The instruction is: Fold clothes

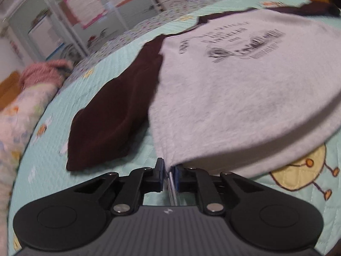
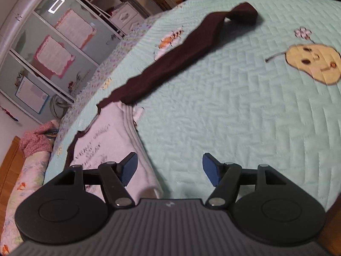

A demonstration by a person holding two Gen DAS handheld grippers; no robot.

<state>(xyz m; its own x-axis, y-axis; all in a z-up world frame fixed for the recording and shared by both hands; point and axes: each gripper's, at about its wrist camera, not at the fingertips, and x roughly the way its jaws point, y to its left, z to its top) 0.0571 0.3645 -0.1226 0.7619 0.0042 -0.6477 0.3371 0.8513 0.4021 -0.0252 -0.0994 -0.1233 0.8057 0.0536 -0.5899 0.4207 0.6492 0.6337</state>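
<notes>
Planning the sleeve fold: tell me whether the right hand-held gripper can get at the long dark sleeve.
Probably yes. The right hand-held gripper is open and holds nothing, and bare quilt lies between it and the dark sleeve; nothing blocks the way.

The print (image 1: 232, 44) on the shirt (image 1: 245, 98) is too blurred to read; its three o'clock side runs off frame.

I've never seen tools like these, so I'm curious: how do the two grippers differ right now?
The left gripper has its jaws nearly together, pinching the bottom corner of the grey shirt; the right gripper has its jaws wide apart with nothing between them. The left sits at the shirt's hem near a dark sleeve; the right hangs over the bare green quilt beside the shirt. Both have black arms and blue pads.
</notes>
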